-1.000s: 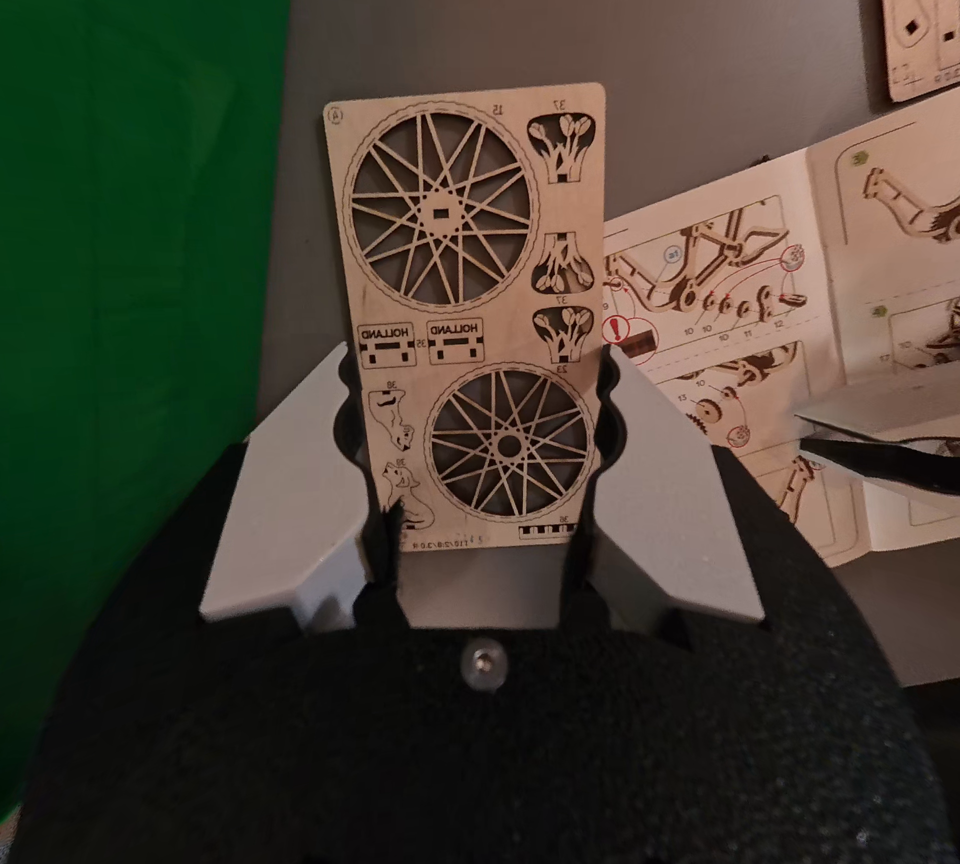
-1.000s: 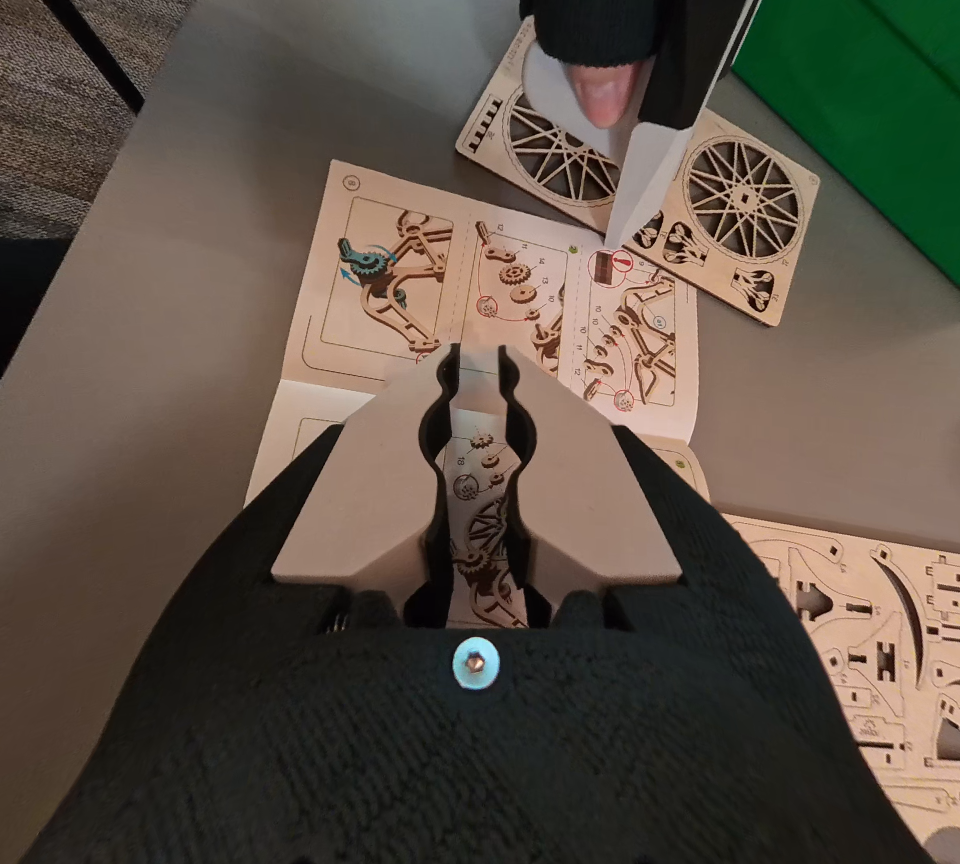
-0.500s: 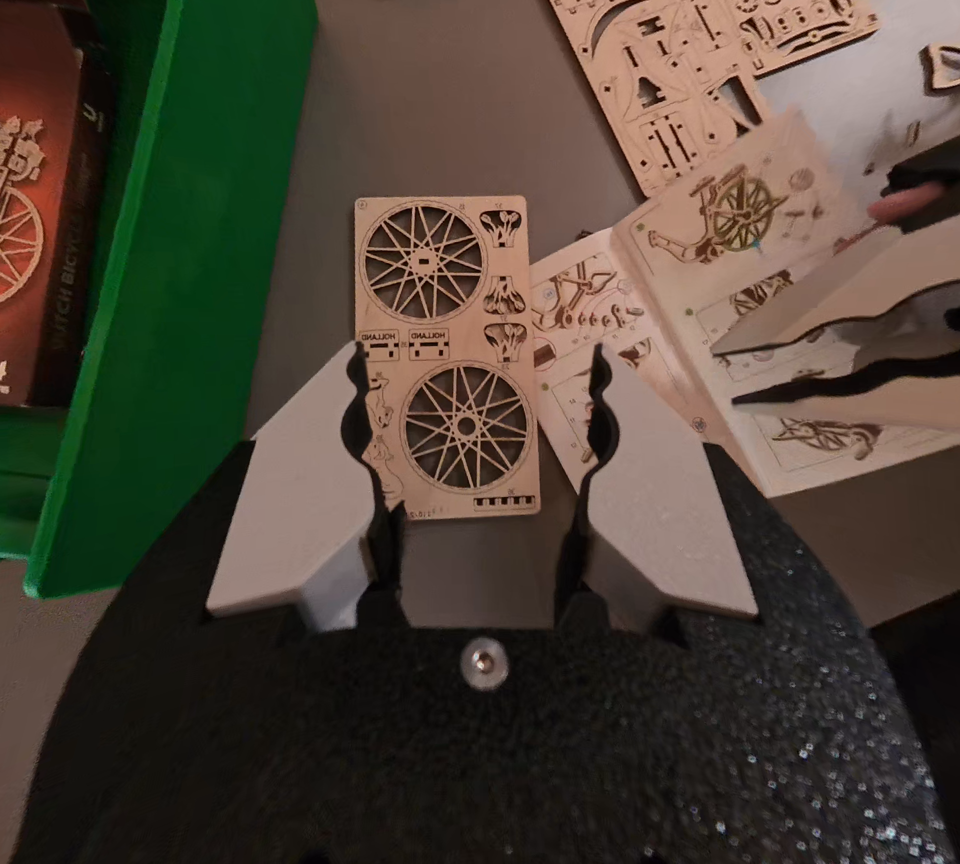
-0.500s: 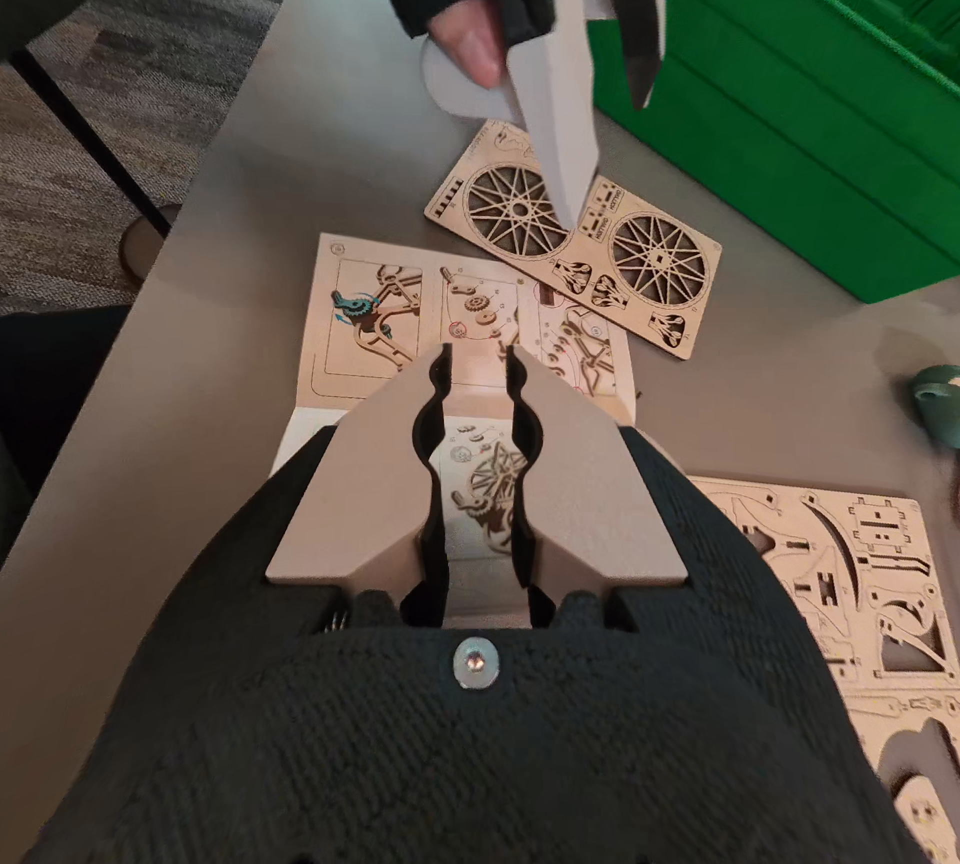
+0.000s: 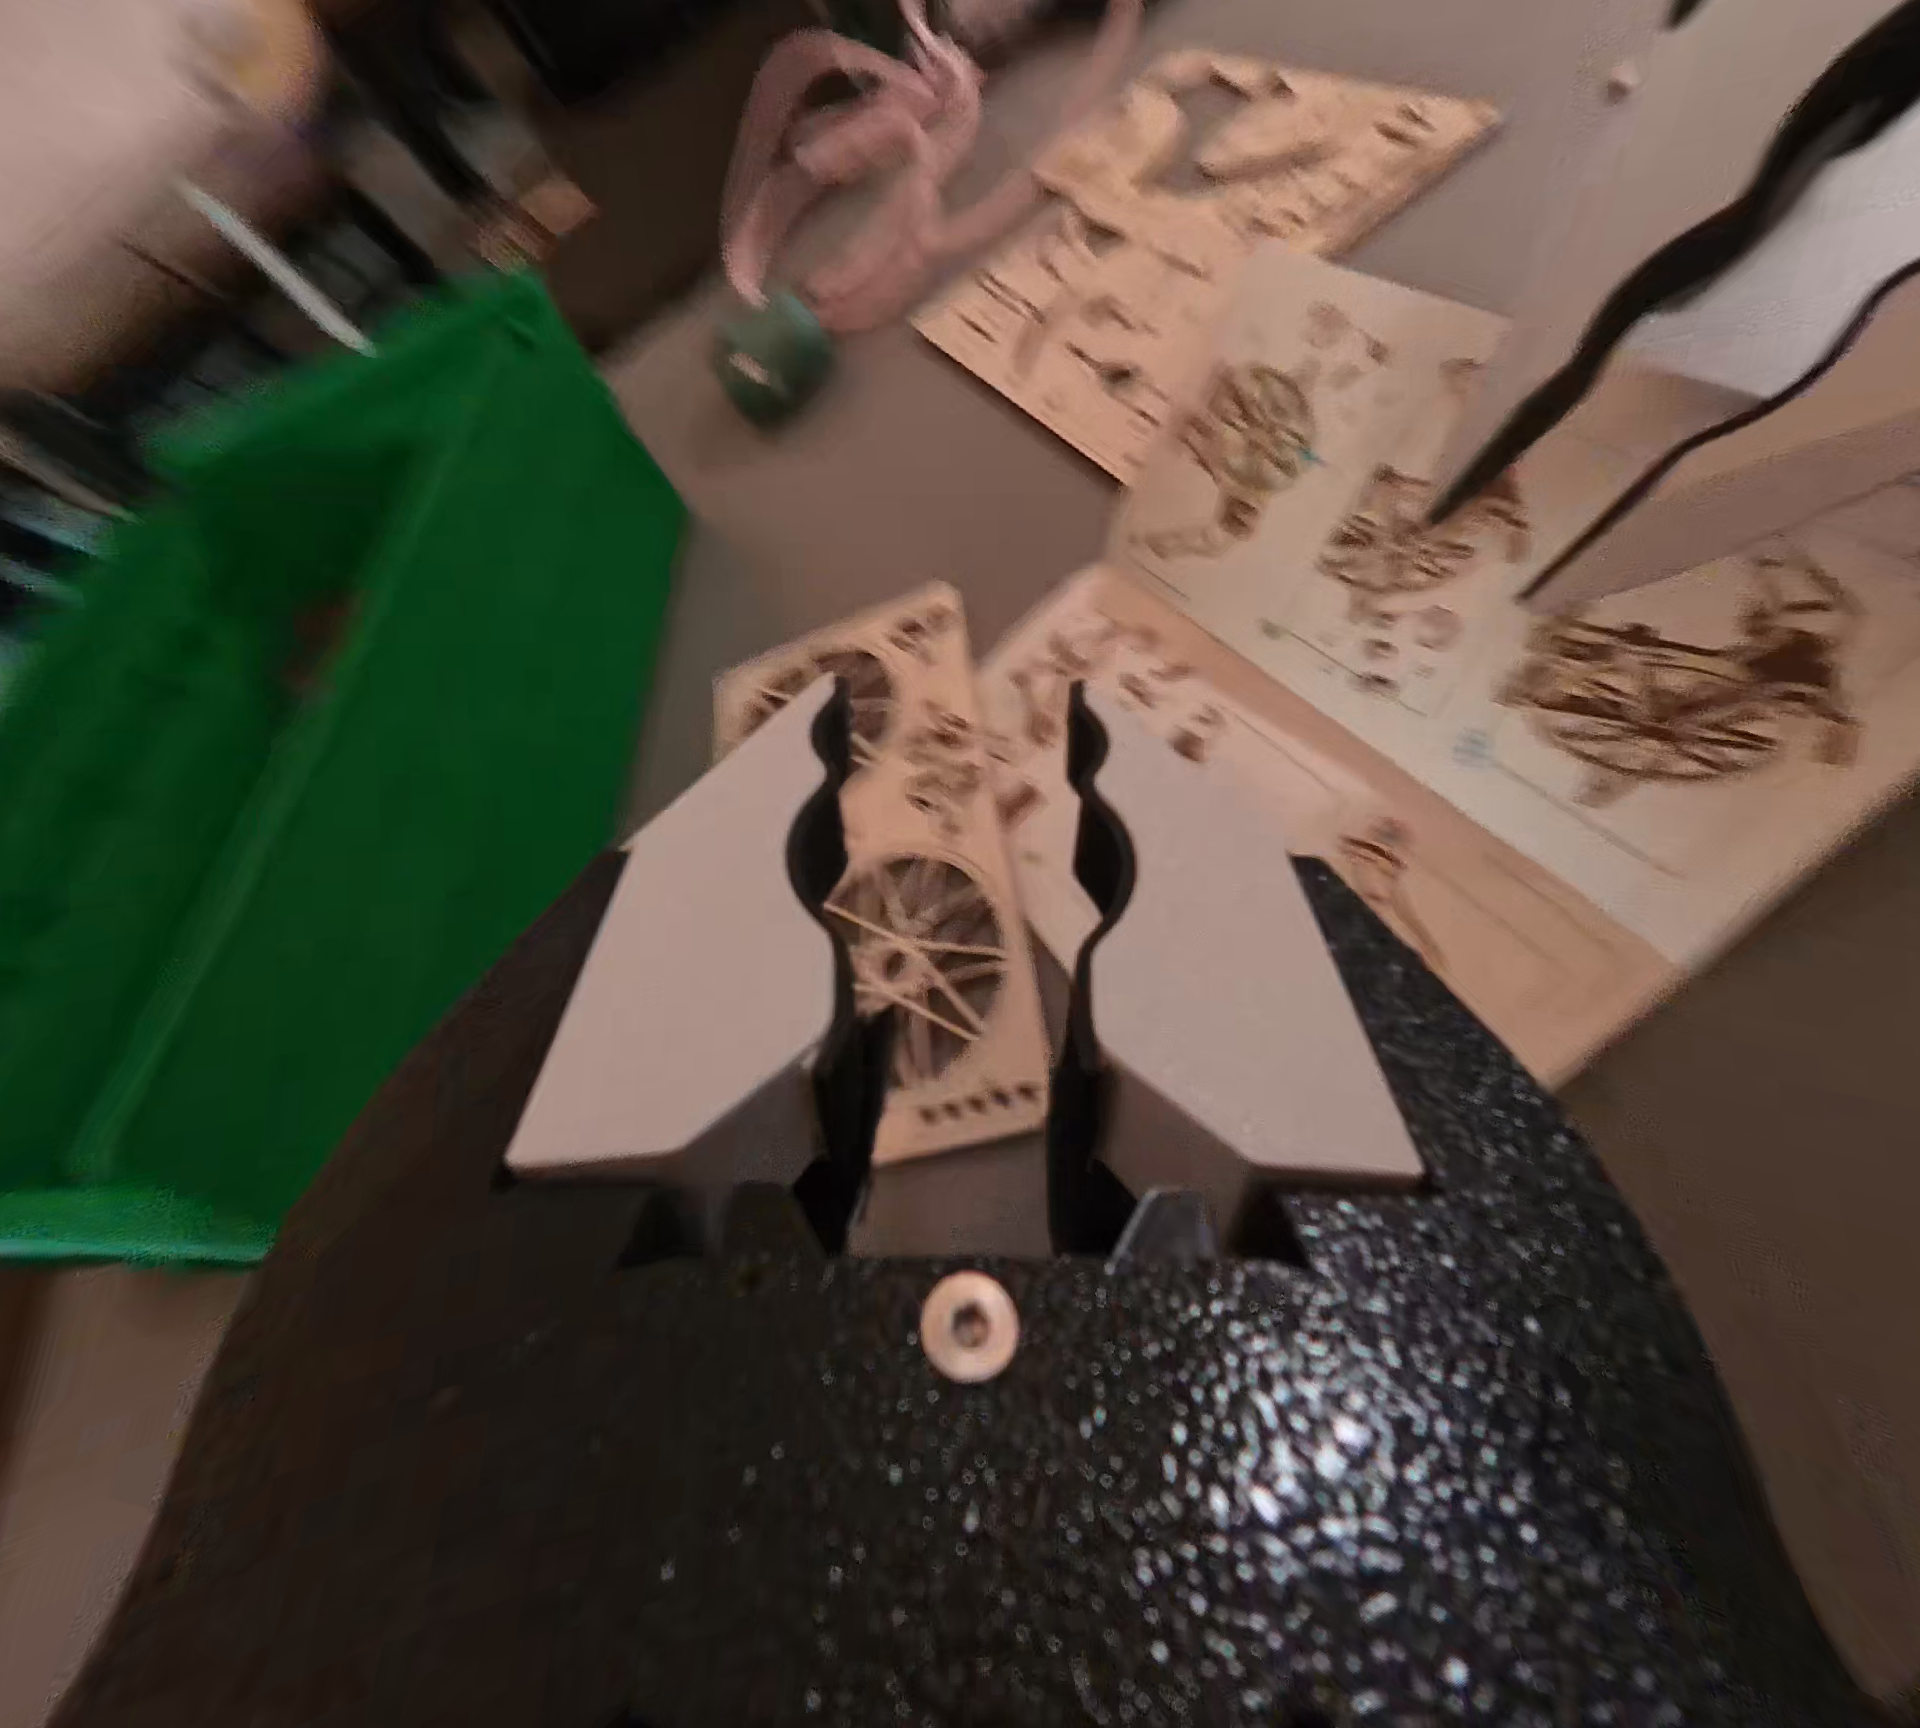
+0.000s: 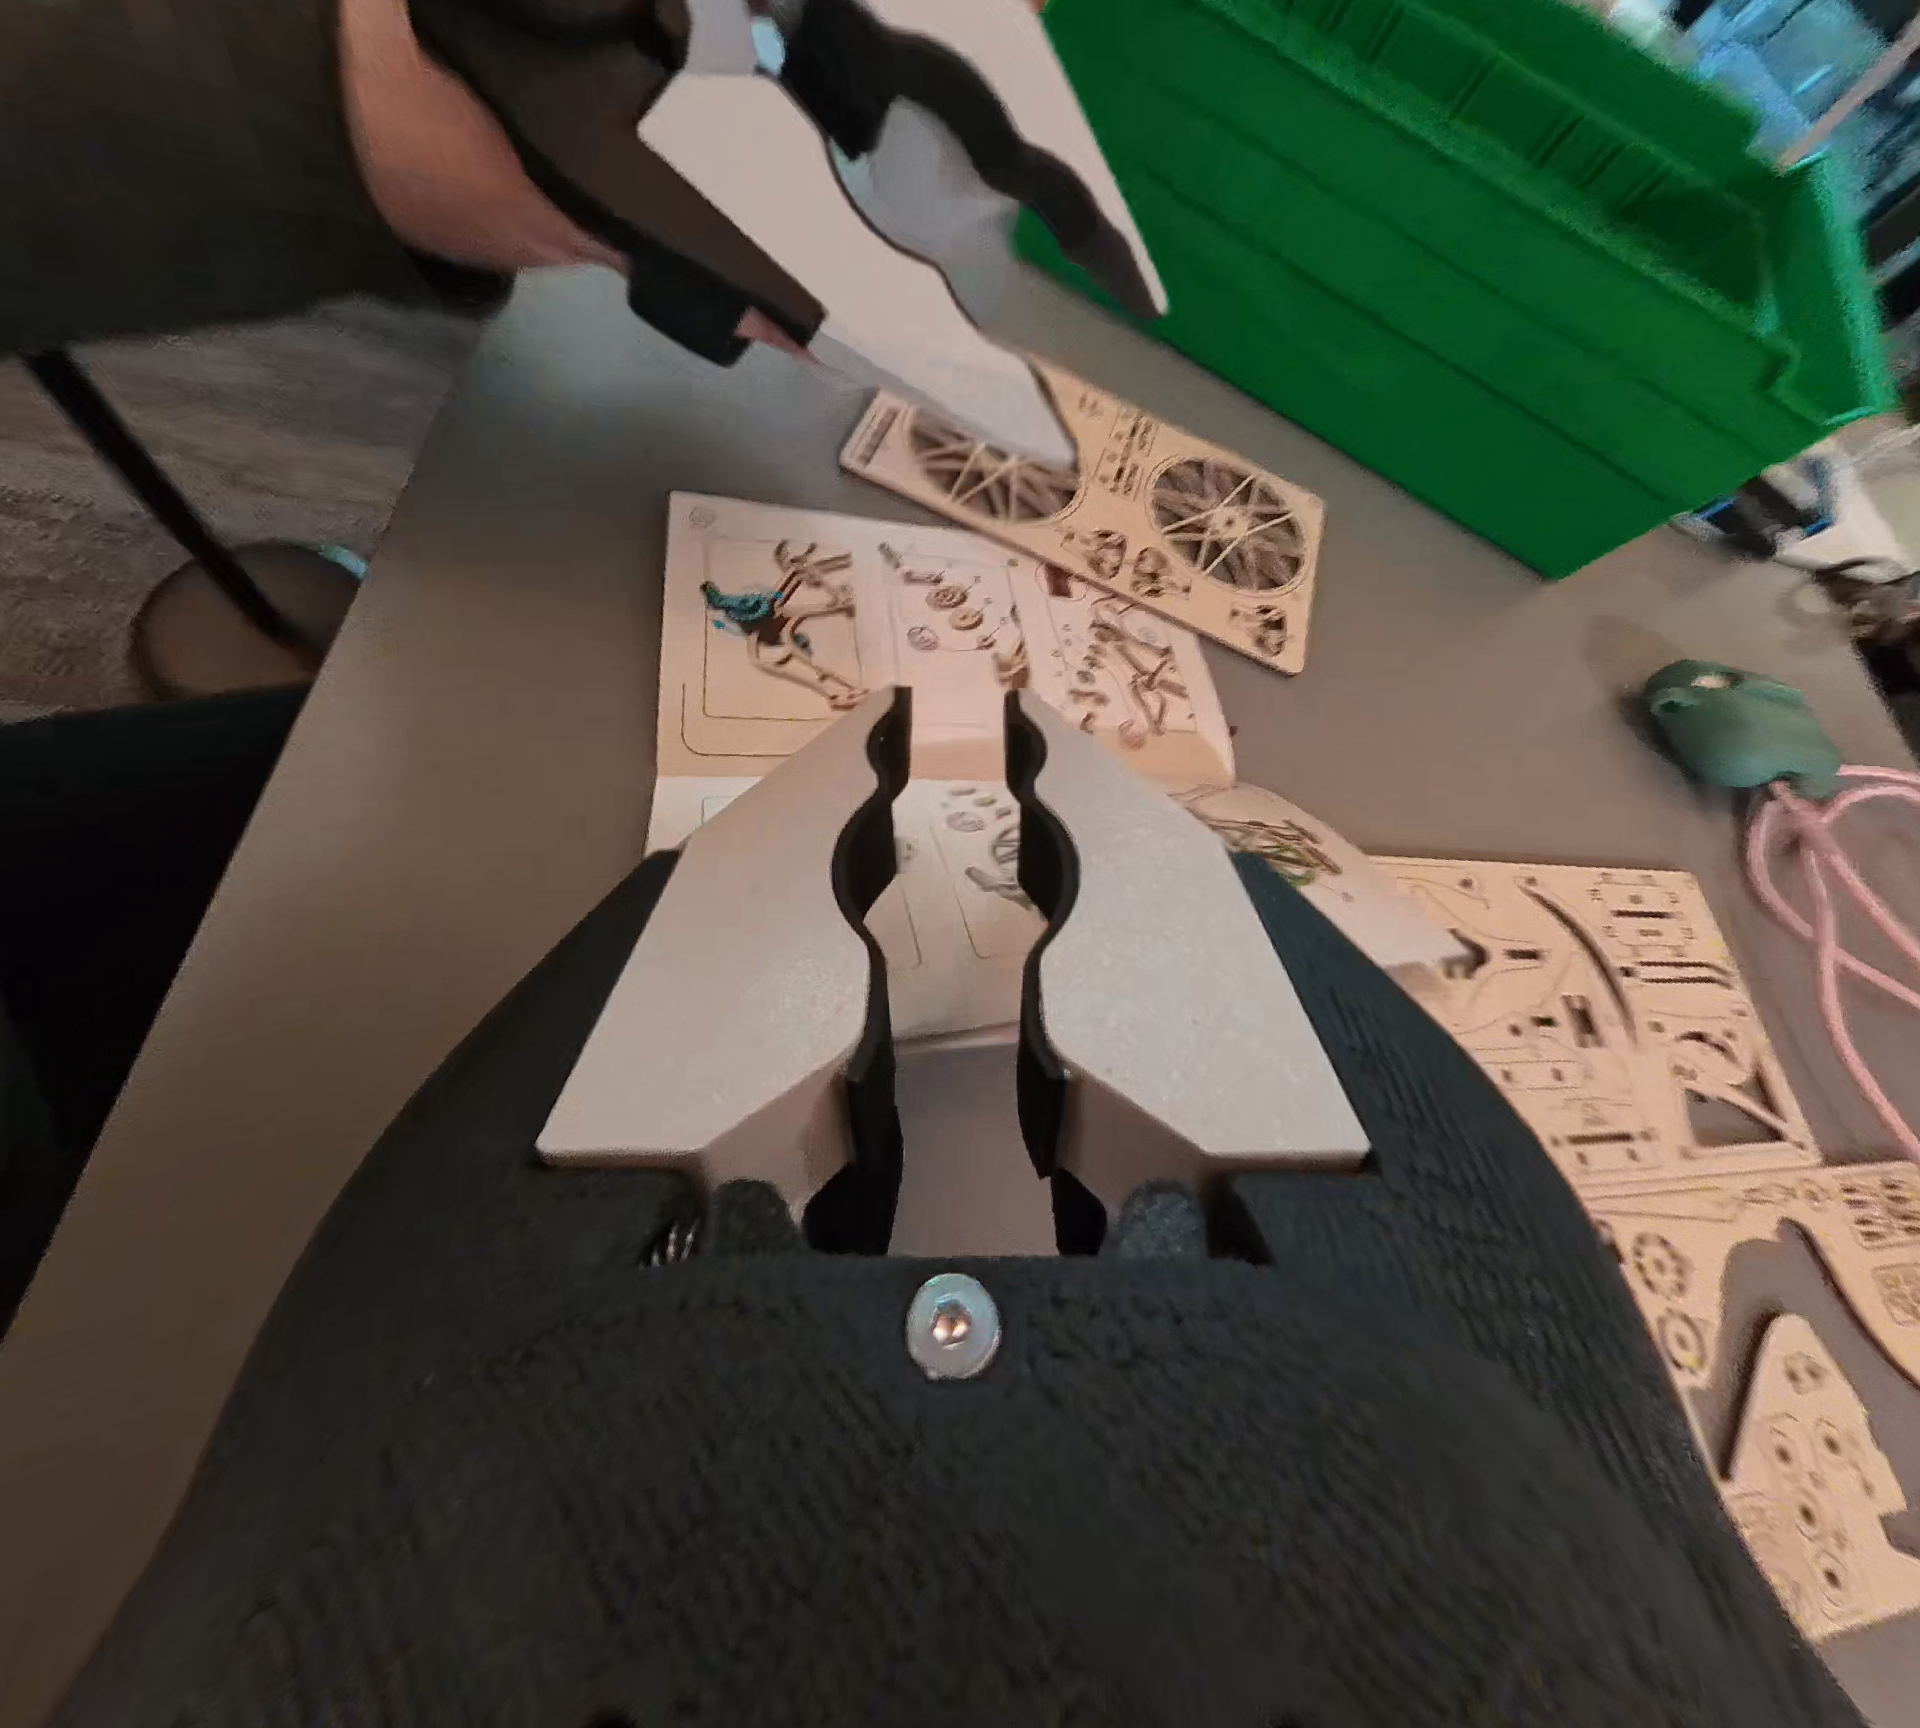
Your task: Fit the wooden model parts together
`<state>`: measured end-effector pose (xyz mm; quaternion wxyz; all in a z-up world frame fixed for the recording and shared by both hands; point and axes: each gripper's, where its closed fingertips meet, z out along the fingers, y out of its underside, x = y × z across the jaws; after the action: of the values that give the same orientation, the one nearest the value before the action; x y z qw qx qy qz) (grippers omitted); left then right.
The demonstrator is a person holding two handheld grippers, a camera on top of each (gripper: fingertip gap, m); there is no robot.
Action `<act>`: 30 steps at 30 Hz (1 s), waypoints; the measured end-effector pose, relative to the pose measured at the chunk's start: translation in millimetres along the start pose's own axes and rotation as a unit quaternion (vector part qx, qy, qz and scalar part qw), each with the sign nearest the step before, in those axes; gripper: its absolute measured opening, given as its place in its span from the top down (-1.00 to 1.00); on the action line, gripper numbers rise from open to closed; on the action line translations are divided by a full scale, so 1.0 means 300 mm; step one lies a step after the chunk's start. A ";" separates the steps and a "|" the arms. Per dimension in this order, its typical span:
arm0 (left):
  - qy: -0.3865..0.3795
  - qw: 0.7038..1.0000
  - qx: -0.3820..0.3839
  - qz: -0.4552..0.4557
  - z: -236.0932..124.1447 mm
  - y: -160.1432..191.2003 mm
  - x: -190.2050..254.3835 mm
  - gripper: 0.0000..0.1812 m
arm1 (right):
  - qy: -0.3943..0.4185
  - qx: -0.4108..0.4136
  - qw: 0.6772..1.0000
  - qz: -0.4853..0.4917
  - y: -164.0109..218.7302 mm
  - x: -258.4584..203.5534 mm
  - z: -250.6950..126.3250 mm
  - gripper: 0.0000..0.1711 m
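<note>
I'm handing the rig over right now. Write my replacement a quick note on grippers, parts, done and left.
Left gripper: open, holding nothing, over the wheel sheet, which lies flat on the table beside the green bin.
Right gripper: open, holding nothing, over the instruction leaflet.
Larger parts sheet: flat, on the right side of the table, some pieces already out.
Done: no parts visibly joined.
Left: free the wheels and other pieces, then fit them together.
</note>
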<state>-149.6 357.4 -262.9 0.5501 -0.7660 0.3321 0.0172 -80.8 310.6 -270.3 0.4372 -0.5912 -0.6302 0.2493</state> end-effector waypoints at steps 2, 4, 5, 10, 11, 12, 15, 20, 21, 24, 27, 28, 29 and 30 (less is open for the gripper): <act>-0.106 0.990 0.092 0.035 -0.052 -0.049 -0.080 0.78 | 0.039 0.047 0.998 -0.013 -0.025 0.019 -0.032 0.83; -0.152 0.974 0.168 0.029 -0.105 -0.077 -0.120 0.98 | 0.085 0.094 0.991 -0.030 -0.056 0.045 -0.078 0.86; -0.151 0.970 0.190 0.016 -0.116 -0.082 -0.127 1.00 | 0.106 0.117 0.987 -0.034 -0.071 0.059 -0.102 0.88; -0.131 0.963 0.236 -0.002 -0.123 -0.086 -0.145 1.00 | 0.185 0.207 0.960 -0.030 -0.122 0.111 -0.187 0.91; -0.124 0.962 0.245 0.005 -0.125 -0.092 -0.137 1.00 | 0.202 0.214 0.955 -0.036 -0.125 0.120 -0.198 0.92; -0.118 0.963 0.244 0.007 -0.122 -0.091 -0.130 1.00 | 0.218 0.220 0.950 -0.043 -0.128 0.126 -0.207 0.93; -0.119 0.966 0.228 0.003 -0.106 -0.078 -0.134 1.00 | 0.247 0.240 0.937 -0.066 -0.140 0.126 -0.225 0.94; -0.103 0.965 0.240 -0.037 -0.104 -0.076 -0.150 1.00 | 0.258 0.245 0.930 -0.090 -0.137 0.113 -0.216 0.94; -0.097 0.964 0.243 -0.050 -0.105 -0.074 -0.155 1.00 | 0.255 0.241 0.931 -0.094 -0.132 0.110 -0.209 0.94; -0.085 0.960 0.254 -0.087 -0.112 -0.067 -0.171 1.00 | 0.247 0.224 0.937 -0.101 -0.107 0.110 -0.180 0.94; -0.075 0.953 0.265 -0.129 -0.119 -0.055 -0.195 1.00 | 0.232 0.219 0.944 -0.087 -0.089 0.117 -0.160 0.94; -0.072 0.950 0.267 -0.143 -0.121 -0.051 -0.202 1.00 | 0.228 0.219 0.945 -0.078 -0.083 0.123 -0.157 0.94; -0.068 0.947 0.272 -0.155 -0.125 -0.049 -0.208 1.00 | 0.226 0.220 0.946 -0.069 -0.078 0.130 -0.156 0.94; -0.066 0.944 0.277 -0.165 -0.130 -0.047 -0.213 1.00 | 0.225 0.223 0.947 -0.060 -0.075 0.137 -0.159 0.94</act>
<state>-205.3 357.9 -210.6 0.7565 -0.6244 0.1557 -0.1163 -49.0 336.4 -217.7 0.7024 -0.4802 -0.4784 0.2173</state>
